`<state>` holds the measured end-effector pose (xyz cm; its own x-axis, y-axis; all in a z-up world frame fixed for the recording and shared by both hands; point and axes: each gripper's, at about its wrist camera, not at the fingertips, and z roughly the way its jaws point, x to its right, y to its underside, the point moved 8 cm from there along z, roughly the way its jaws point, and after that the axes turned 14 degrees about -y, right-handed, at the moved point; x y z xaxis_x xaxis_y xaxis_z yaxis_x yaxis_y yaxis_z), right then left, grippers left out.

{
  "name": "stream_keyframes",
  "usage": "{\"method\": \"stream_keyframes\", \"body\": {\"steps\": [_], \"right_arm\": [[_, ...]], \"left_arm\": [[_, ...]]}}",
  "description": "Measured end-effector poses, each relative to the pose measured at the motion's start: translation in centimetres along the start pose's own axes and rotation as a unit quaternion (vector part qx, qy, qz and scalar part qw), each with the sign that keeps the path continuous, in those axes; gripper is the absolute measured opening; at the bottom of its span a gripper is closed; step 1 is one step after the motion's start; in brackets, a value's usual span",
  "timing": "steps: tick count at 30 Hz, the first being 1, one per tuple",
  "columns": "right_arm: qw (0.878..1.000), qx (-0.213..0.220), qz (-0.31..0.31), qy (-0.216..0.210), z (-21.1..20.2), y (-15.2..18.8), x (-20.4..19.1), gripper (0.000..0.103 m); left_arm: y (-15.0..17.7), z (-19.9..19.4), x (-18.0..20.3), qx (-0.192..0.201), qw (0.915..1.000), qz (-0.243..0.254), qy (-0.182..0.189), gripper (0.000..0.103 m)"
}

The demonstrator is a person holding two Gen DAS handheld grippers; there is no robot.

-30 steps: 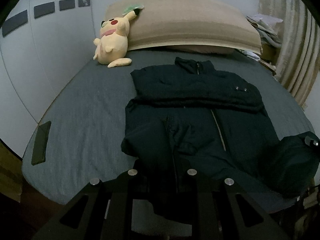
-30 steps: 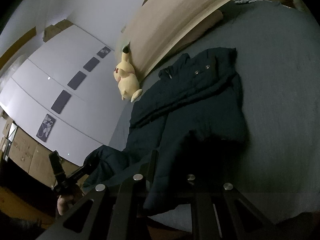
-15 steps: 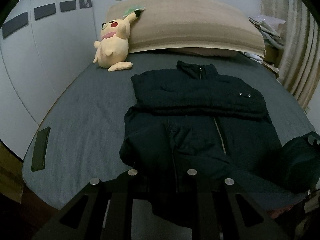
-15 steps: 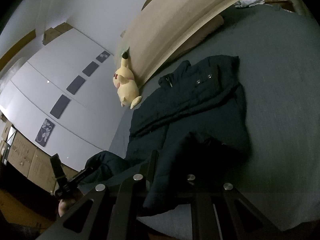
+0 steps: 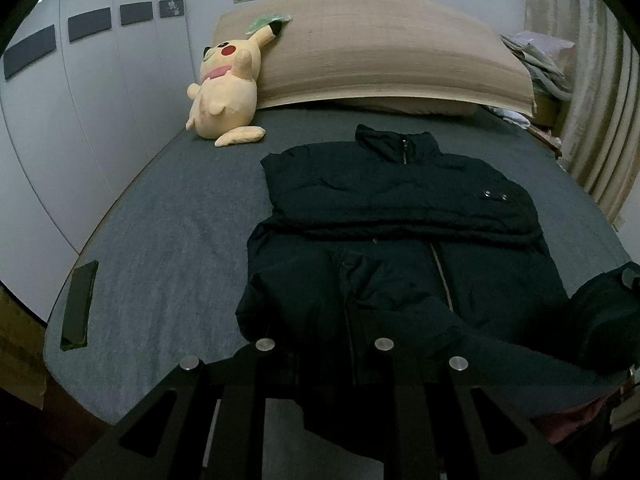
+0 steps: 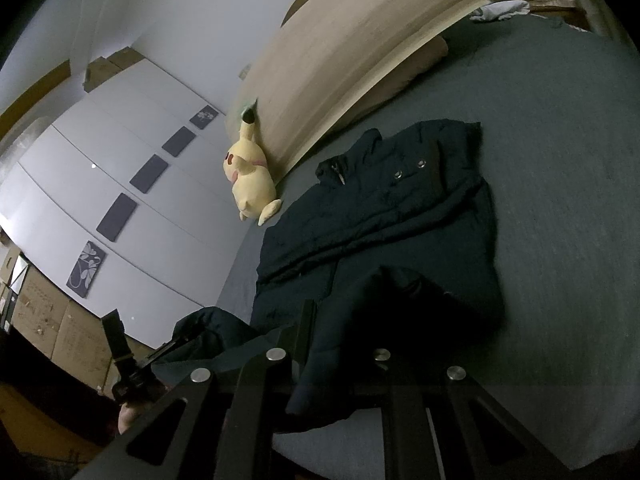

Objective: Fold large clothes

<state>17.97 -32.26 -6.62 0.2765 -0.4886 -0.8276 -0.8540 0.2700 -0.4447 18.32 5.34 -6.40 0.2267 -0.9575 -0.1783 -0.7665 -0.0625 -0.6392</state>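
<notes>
Grippers sit low at the foot end of the bed [image 5: 168, 240], both angled downward over the dark jacket [image 5: 400, 216]. In the left wrist view the left gripper [image 5: 324, 320] points toward twelve o'clock along the jacket's length, its jaws nearly together and pinching a raised fold of the hem, which bunches up between the fingers and droops toward six o'clock over the mattress edge. In the right wrist view the right gripper [image 6: 340, 320] is tipped less steeply, its frame rolled so the bed slants, and its jaws are likewise pressed close on a lifted hump of the jacket's hem, with a flap hanging down at six o'clock. From that same view the left gripper shows at eight o'clock, with part of a hand [image 6: 132, 412] below it, clutching a dark wad of the jacket's corner. The jacket lies zip-up on the grey bedcover, collar at twelve o'clock toward the beige pillow [image 5: 380, 52], one sleeve folded across the chest. A yellow plush toy [image 5: 226, 92] leans against the pillow at eleven o'clock, well apart from the jacket, and a dark flat phone [image 5: 80, 304] lies at nine o'clock near the bed's edge.
</notes>
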Motion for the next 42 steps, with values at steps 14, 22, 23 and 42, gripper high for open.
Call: {"method": "stream_keyframes", "body": {"steps": [14,22,23,42], "right_arm": [[1.0,0.015,-0.004,0.004,-0.7,-0.5,-0.6,0.012],[1.0,0.024,-0.019,0.003,-0.2,-3.2,-1.2,0.012],[0.999,0.026,-0.023,0.002,-0.1,-3.8,-1.4,0.012],[0.997,0.061,-0.054,0.01,4.6,-15.7,-1.1,0.012]], "left_arm": [[-1.0,-0.1,-0.4,0.001,0.9996,-0.016,0.022,0.017],[-3.6,-0.2,-0.3,0.015,0.9994,-0.016,0.028,0.017],[-4.0,-0.2,-0.3,0.017,0.9993,-0.017,0.028,0.017],[-14.3,3.8,0.3,0.033,0.999,-0.026,0.019,0.017]]}}
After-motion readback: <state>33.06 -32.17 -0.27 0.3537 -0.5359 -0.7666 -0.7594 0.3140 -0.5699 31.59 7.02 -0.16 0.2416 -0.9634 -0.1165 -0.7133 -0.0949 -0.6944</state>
